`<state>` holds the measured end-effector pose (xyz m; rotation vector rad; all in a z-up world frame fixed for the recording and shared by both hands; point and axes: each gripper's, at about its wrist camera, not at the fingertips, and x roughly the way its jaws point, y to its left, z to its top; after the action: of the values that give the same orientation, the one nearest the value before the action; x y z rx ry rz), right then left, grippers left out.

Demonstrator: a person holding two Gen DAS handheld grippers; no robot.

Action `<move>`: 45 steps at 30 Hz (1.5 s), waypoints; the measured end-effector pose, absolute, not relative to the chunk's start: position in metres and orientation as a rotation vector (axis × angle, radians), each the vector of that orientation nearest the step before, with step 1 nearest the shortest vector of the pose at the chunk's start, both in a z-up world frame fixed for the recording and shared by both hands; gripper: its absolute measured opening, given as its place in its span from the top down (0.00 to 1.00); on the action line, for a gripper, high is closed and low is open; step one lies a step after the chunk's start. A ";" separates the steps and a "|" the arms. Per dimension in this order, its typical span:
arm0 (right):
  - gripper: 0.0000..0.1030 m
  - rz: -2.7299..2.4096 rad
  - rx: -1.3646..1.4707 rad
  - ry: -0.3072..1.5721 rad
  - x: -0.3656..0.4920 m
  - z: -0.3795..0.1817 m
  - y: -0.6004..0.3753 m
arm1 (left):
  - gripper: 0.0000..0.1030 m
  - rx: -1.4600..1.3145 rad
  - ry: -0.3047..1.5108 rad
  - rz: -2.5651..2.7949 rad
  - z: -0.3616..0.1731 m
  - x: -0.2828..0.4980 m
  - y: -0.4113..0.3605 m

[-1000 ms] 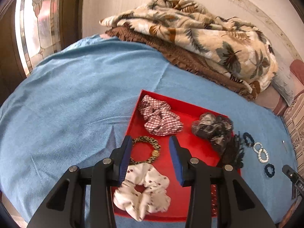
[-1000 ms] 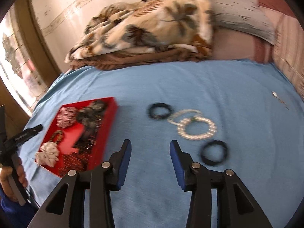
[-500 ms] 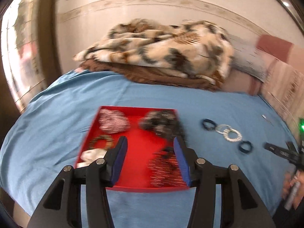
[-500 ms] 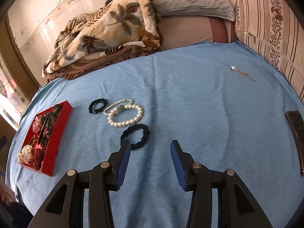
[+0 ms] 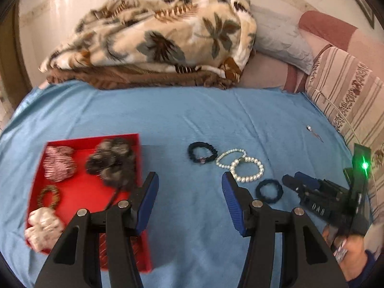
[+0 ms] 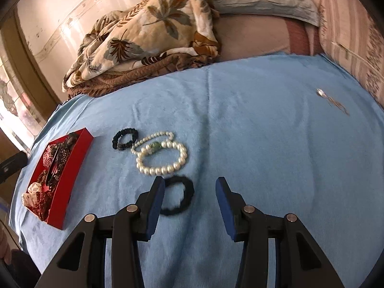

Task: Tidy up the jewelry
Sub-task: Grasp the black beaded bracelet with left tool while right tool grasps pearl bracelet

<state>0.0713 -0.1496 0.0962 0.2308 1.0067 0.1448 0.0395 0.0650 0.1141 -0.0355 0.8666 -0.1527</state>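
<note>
"Where did the nearest piece lie from the right gripper (image 6: 190, 196)?"

"The near black hair tie (image 6: 178, 195) lay flat on the blue bedsheet (image 6: 264, 132), just ahead of the inner face of its left finger, part under that tip. The jaws stood about half open, nothing between the pads."

"And the left gripper (image 5: 190, 198)?"

"Also parted, empty, over bare sheet. The red tray (image 5: 91, 141) sat off its left finger; the pearl bracelet (image 5: 247, 169) sat just past its right fingertip."

"Which hand was nearer the tie?"

"The right, I judged. A ring has no long axis, so any angle would serve."

"Room to move?"

"Open sheet to the right; the pearls lay just beyond the tie, close enough to snag."
</note>
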 end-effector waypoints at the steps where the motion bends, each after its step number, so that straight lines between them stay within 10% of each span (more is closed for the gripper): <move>1: 0.53 0.157 0.224 1.009 0.078 0.095 -0.147 | 0.48 -0.038 0.884 -0.151 0.111 0.049 0.062; 5: 0.53 0.219 0.213 1.019 0.100 0.086 -0.138 | 0.60 -0.045 0.953 -0.136 0.093 0.090 0.051; 26: 0.58 0.300 0.111 1.124 0.131 0.048 -0.118 | 0.60 0.057 1.060 -0.029 0.005 0.170 0.022; 28: 0.65 0.285 0.072 1.119 0.132 0.047 -0.114 | 0.61 0.080 1.052 -0.021 0.005 0.170 0.019; 32: 0.85 0.259 0.042 1.109 0.133 0.047 -0.115 | 0.92 0.086 1.064 -0.035 0.007 0.168 0.013; 45: 0.90 0.292 0.189 0.962 0.124 0.090 -0.126 | 0.92 0.086 0.945 -0.139 0.060 0.117 0.003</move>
<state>0.1238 -0.1256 0.0904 0.1892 0.9617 0.2917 0.1165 0.0027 0.0603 0.0858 0.9450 -0.1388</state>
